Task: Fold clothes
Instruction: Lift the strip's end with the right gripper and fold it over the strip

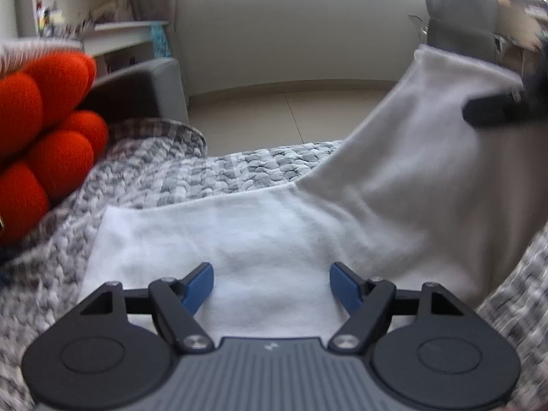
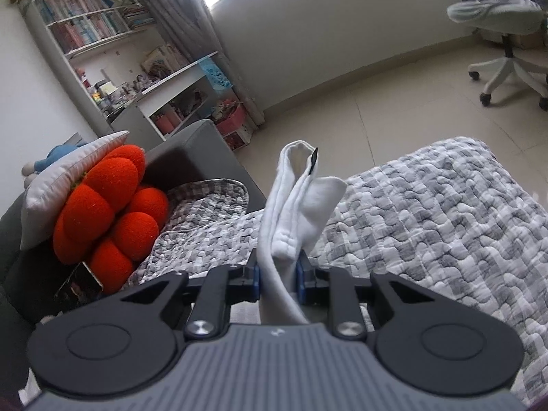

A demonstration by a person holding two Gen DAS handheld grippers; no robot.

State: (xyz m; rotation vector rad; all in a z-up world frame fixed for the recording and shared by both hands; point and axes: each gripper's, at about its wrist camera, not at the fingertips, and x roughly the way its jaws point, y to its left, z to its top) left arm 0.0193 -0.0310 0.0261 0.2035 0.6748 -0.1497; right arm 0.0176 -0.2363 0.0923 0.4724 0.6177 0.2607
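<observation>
A white garment (image 1: 260, 236) lies on a grey patterned quilt (image 1: 219, 167). My left gripper (image 1: 271, 286) is open just above its near part, blue pads apart, holding nothing. The garment's right side rises off the quilt to my right gripper (image 1: 496, 109), seen as a dark blur at the right edge. In the right wrist view my right gripper (image 2: 278, 279) is shut on a bunched edge of the white garment (image 2: 291, 205), which stands up between the pads above the quilt (image 2: 428, 212).
An orange segmented cushion (image 2: 109, 205) and a white pillow (image 2: 68, 174) lean at the left against a grey sofa arm (image 2: 202, 150). Bookshelves (image 2: 102, 27) stand behind. An office chair (image 2: 503, 34) is on the tiled floor at the far right.
</observation>
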